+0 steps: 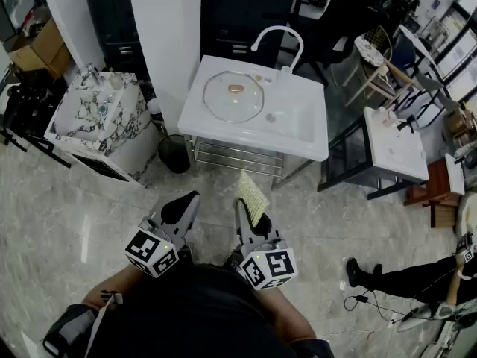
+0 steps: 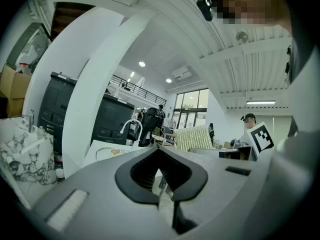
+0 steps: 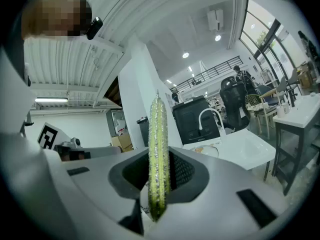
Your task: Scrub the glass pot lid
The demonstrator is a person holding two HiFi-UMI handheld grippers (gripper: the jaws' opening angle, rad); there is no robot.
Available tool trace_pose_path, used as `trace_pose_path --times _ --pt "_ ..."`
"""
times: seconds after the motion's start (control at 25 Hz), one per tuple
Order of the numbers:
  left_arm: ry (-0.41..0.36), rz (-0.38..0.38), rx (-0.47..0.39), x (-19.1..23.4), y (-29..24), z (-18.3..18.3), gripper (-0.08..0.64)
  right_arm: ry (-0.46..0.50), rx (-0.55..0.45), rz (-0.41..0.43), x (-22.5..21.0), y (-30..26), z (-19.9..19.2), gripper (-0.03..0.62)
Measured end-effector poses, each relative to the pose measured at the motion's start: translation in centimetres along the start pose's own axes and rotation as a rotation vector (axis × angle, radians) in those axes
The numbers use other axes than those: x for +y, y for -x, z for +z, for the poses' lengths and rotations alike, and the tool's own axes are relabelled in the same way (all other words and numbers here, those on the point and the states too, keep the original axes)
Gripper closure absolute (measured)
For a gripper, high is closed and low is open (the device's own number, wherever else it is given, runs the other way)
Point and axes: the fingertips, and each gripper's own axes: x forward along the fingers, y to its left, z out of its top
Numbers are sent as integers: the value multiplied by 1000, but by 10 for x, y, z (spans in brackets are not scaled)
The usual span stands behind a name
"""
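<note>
left tongs (image 1: 190,198) / right tongs (image 1: 244,207): grey | marker cubes (image 1: 152,252): black-white | black top (image 1: 186,312)

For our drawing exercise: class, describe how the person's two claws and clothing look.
Both the left claw and right claw have grey bodies with black, tapered jaws and ribbed black pads. Each carries a white cube printed with black square markers. The person wears a black top.

We see a glittery yellow-green flat scrub sponge (image 1: 253,195), a clear round glass pot lid (image 1: 233,95) with a coppery knob (image 1: 235,88), and a plain white rectangular sink (image 1: 298,133).
</note>
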Motion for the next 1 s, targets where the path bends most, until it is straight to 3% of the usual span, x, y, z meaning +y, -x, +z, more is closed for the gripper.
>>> trace_pose_path --times 0.64,0.8,1.0 --pt "2 -12 -11 26 2 4 560 -23 -3 14 14 -24 -9 526" --pt "-1 -4 -19 46 18 11 560 -48 -23 16 33 -37 -9 526" --pt "30 -3 -14 82 39 6 560 -38 35 11 66 -59 -37 526"
